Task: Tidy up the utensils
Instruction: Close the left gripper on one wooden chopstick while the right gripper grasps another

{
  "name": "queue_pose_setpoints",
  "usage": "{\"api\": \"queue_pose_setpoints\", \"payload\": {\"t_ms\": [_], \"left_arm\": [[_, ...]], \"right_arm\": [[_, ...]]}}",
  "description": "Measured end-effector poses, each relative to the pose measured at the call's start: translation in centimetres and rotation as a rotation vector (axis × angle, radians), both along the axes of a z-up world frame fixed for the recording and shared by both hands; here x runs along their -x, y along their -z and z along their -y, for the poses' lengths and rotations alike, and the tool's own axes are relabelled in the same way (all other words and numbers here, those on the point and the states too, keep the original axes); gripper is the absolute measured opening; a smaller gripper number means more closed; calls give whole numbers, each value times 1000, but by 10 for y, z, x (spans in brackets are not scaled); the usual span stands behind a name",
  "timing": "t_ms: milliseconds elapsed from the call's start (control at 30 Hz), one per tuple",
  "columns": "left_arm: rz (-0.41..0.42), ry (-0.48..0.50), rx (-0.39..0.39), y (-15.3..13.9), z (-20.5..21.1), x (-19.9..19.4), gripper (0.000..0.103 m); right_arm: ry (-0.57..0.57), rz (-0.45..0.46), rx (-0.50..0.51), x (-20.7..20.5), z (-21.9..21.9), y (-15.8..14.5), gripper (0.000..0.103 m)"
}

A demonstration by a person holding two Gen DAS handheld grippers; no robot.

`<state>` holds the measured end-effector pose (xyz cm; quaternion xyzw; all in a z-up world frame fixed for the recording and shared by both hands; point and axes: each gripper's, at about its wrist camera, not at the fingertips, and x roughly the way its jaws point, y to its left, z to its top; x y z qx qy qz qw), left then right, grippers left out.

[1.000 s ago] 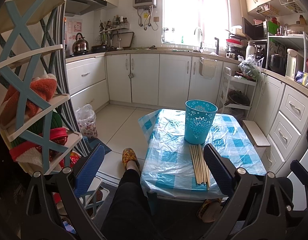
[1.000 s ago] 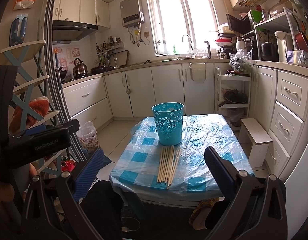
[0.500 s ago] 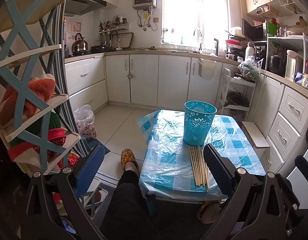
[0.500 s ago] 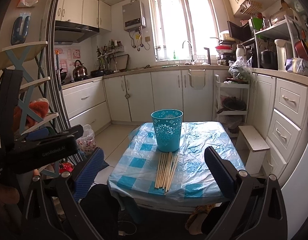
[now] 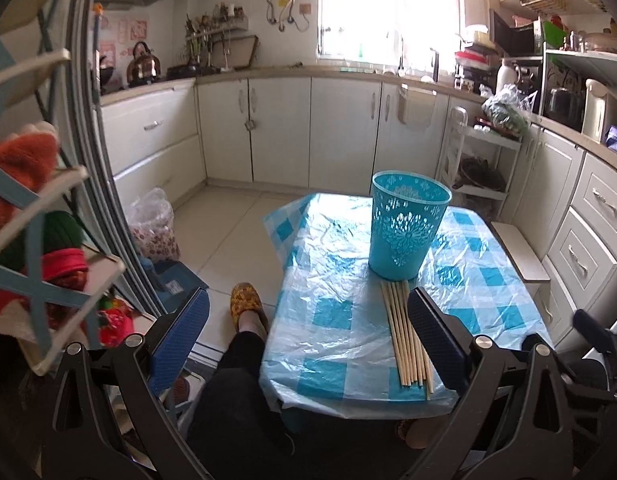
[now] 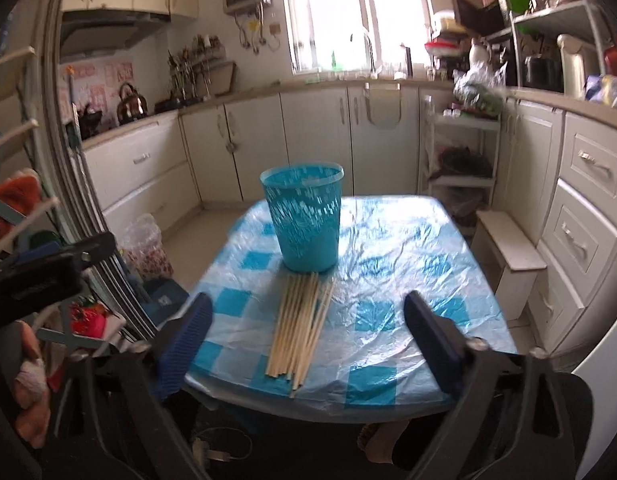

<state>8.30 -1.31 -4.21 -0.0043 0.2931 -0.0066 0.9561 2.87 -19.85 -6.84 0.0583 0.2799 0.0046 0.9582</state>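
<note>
Several pale wooden chopsticks point(image 6: 302, 326) lie in a bundle on the small table's blue-checked plastic cover point(image 6: 392, 276), in front of an upright turquoise basket point(image 6: 304, 218). In the left wrist view the chopsticks point(image 5: 406, 338) sit by the right finger and the basket point(image 5: 406, 226) stands beyond them. My left gripper point(image 5: 308, 312) hangs open over the table's near-left edge, nothing between its fingers. My right gripper point(image 6: 308, 312) hovers above the bundle's near end with its jaws closing; the chopsticks show between the fingers, untouched.
A person's leg and yellow slipper point(image 5: 246, 306) are left of the table. A shelf rack point(image 5: 36, 216) with clothes stands at far left, with a plastic bag point(image 5: 152, 224) on the floor. A white stool point(image 6: 508, 248) and drawer cabinets point(image 6: 588, 216) flank the right.
Both grippers have moved forward and down toward the table, so basket and chopsticks look larger. The right gripper's fingers now stand slightly narrower.
</note>
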Motion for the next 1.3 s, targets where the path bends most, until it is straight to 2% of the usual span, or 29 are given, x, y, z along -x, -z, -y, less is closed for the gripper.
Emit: {"api": "queue_pose_setpoints", "payload": {"t_ms": [67,133,433,600,700,767,800,967,1067,1233,1300], "left_arm": [[-26,4,-2,11,2,-14,95],[-49,8,-2,21,4,-27,95],[-178,45,3,73,17,-80,95],[-225,56,6,92,23,-101,95],[-249,64,14,101,27,-114,95],[-264,68,12,108,31,-124,95],[-277,72,15,113,34,-131,95],[-328,96,14,133,49,-156,95],[-355,123,-5,145,65,-171,89],[-397,160,-26,164,92,-192,72],[-414,166,-25,170,97,-199,67]], "right_arm": [[-4,-51,-9,-21,4,17,74],[-13,-86,-21,-38,7,31,62],[-16,-301,-77,-125,16,105,26],[-19,-365,-59,-151,14,129,21],[-27,-367,-38,-158,13,133,20],[-31,-379,-18,-161,14,133,16],[-34,-377,-14,-165,17,135,10],[-123,-387,86,-168,12,134,10],[-181,-420,73,-169,21,132,10],[-184,-416,-26,-169,45,133,10],[-186,-413,-34,-169,45,134,10]]}}
